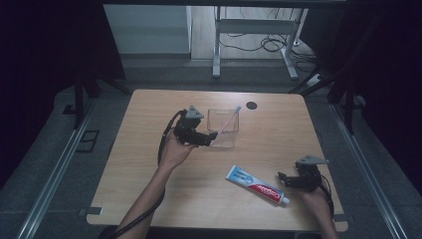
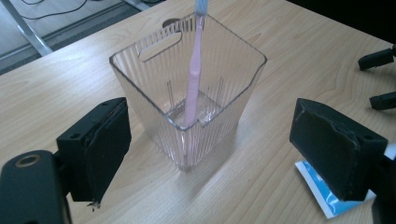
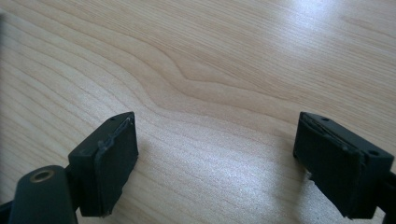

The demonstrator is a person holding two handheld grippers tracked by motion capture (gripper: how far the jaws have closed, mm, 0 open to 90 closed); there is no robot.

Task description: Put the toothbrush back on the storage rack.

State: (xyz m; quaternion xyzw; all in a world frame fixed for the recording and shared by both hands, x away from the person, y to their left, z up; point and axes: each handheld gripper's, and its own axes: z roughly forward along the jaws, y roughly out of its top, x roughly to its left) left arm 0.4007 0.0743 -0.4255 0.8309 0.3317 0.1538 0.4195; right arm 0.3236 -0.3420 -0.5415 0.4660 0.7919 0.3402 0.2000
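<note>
Left gripper (image 2: 205, 149) spread, facing clear cup (image 2: 187, 116) holding upright toothbrush (image 2: 192, 88); right gripper (image 1: 288, 179) spread, sitting nearer toothpaste (image 1: 257, 185), tube lying lengthwise toward it.

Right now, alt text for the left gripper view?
A clear ribbed plastic cup stands upright on a wooden table with a pink toothbrush leaning inside it, head up. The left gripper has its two black jaws open, one each side of the cup, not touching it. A corner of a toothpaste tube shows at lower right.
</note>
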